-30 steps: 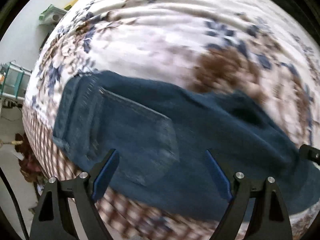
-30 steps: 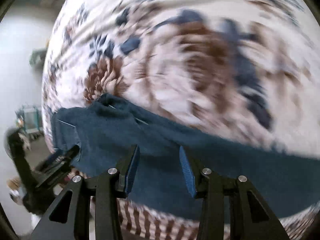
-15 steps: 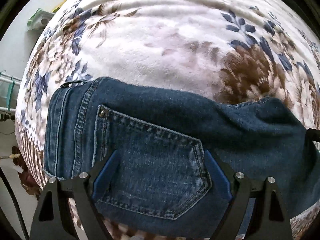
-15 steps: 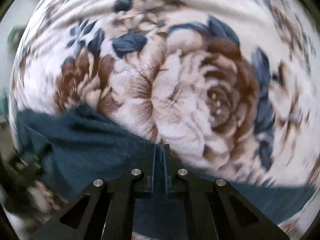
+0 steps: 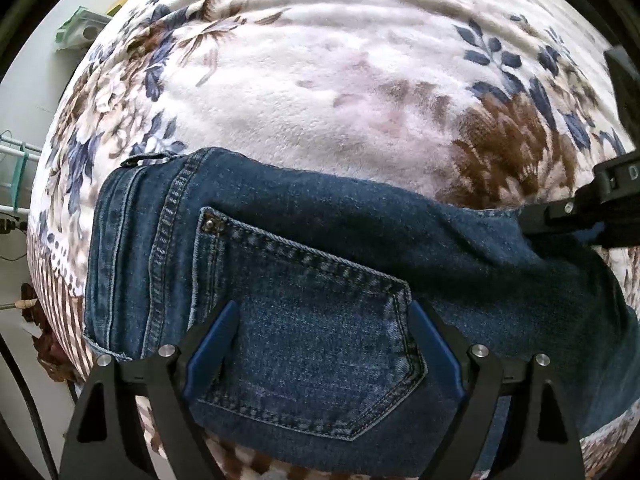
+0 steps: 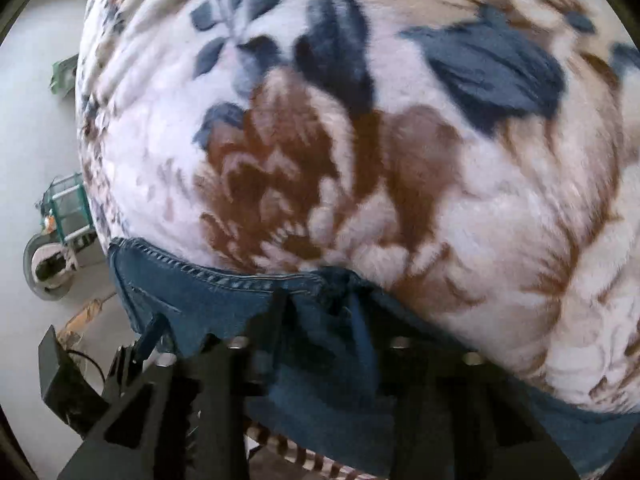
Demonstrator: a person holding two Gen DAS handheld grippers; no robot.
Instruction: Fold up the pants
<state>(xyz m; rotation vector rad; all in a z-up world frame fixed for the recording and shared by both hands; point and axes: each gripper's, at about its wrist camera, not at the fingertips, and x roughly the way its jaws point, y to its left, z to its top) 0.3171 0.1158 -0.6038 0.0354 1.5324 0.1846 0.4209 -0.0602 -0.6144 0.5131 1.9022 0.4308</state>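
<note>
Dark blue jeans (image 5: 304, 264) lie folded lengthwise on a floral fleece blanket (image 5: 320, 92), waistband at the left, back pocket (image 5: 316, 340) facing up. My left gripper (image 5: 320, 344) is open, its blue-padded fingers (image 5: 212, 344) straddling the pocket just above the denim. My right gripper (image 6: 320, 320) is shut on the jeans' upper edge (image 6: 224, 276), with denim bunched between the fingers. It also shows in the left wrist view (image 5: 592, 212) at the right, at the fabric's far edge.
The blanket's striped border (image 5: 60, 304) marks the bed's near and left edge. Beyond it are a pale floor (image 6: 36, 120), a green rack (image 6: 68, 208) and a cable (image 5: 16, 384). Open blanket stretches beyond the jeans.
My right gripper closed on the jeans' edge and has drawn the fabric up into a bunch. My left gripper came down closer over the back pocket and stayed open.
</note>
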